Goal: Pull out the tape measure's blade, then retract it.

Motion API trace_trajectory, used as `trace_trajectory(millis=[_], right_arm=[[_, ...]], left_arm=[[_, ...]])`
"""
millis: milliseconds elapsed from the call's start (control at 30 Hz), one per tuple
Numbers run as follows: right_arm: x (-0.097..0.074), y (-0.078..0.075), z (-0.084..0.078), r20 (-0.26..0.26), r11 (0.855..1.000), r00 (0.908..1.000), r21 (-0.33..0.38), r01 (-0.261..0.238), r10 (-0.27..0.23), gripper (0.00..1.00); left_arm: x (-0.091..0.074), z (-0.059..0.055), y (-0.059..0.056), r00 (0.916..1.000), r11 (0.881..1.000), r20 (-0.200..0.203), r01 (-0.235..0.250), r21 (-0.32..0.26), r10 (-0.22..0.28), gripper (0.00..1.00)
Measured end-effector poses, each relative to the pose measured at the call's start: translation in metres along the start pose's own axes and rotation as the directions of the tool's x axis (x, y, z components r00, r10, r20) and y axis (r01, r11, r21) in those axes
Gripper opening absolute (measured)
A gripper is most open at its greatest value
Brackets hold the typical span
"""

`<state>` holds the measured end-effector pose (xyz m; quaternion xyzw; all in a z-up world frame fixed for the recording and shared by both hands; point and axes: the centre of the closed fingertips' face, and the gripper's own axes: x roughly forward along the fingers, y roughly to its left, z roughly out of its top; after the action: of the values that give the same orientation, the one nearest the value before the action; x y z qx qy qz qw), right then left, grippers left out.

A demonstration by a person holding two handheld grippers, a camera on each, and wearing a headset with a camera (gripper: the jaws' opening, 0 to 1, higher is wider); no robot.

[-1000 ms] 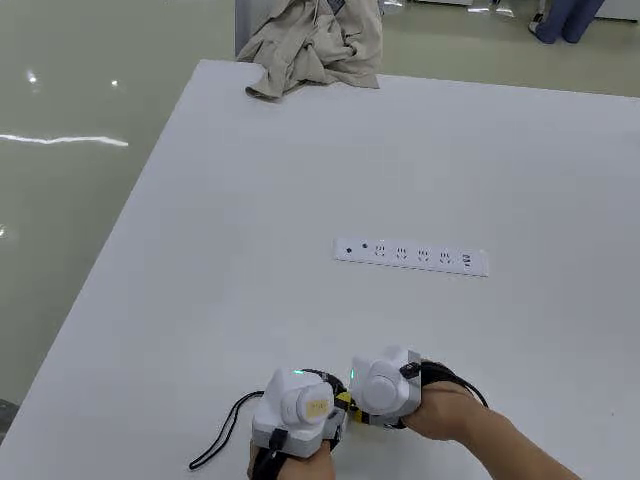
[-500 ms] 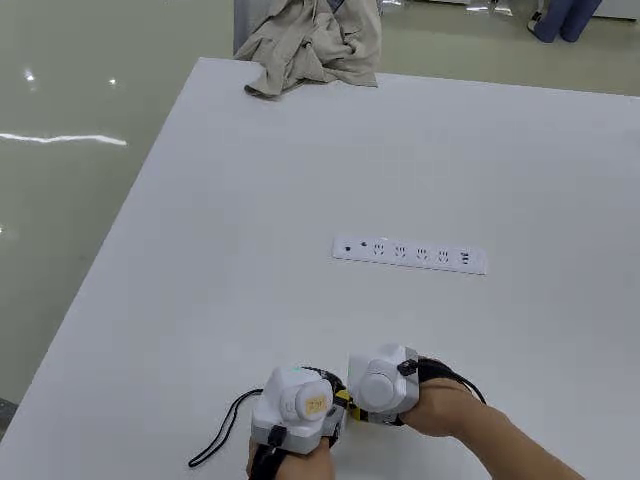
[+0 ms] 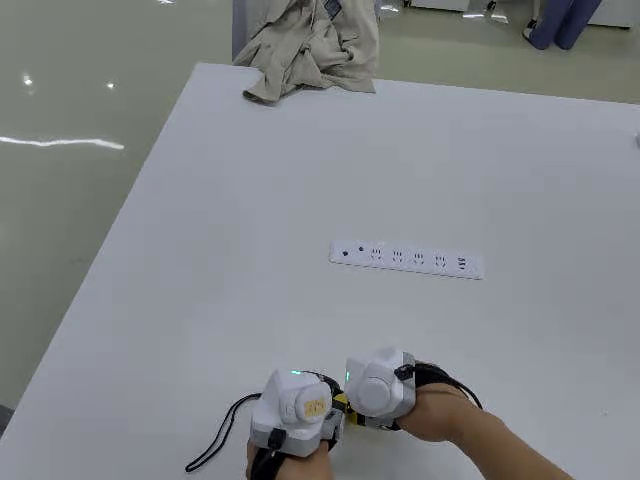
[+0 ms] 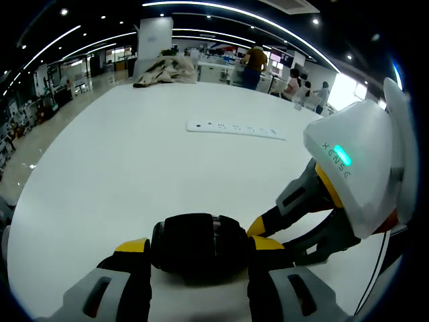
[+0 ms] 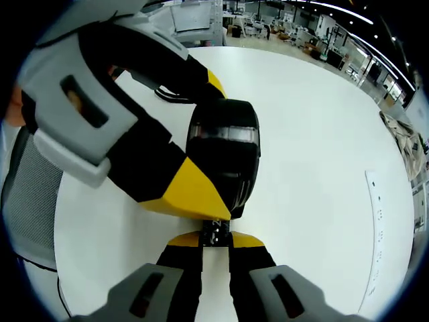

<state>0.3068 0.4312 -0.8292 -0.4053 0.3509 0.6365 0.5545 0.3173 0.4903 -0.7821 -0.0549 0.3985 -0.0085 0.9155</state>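
The tape measure [image 4: 199, 236] is a round black case lying low over the white table [image 3: 300, 180]. My left gripper [image 4: 200, 251] is shut on the case, its yellow-tipped jaws pressing both sides. In the right gripper view the case [image 5: 224, 151] stands just ahead, and my right gripper [image 5: 216, 241] is shut on the small metal blade tip [image 5: 216, 230] at the case's mouth. No length of blade is drawn out. In the head view the left gripper [image 3: 296, 410] and right gripper [image 3: 381, 385] sit side by side near the table's front edge, hiding the case.
A white power strip [image 3: 406, 259] lies mid-table, well beyond the grippers. A crumpled beige garment [image 3: 310, 45] rests at the far edge. A black strap [image 3: 215, 445] trails left of the left gripper. The table's left edge drops to a glossy floor.
The head camera has shifted slightly. Both grippers stay pressed together on the tape measure; no blade has come out.
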Motion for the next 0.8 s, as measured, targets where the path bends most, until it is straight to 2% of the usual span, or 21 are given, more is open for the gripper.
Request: trace_trajectory(millis=[800], right_arm=[[0.0, -0.0006, -0.0015, -0.01, 1.0, 0.9999, 0.001, 0.013, -0.013, 0.16]], left_arm=[[-0.0032, 0.0048, -0.0017, 0.9999, 0.999, 0.012, -0.001, 0.038, 0.001, 0.55]])
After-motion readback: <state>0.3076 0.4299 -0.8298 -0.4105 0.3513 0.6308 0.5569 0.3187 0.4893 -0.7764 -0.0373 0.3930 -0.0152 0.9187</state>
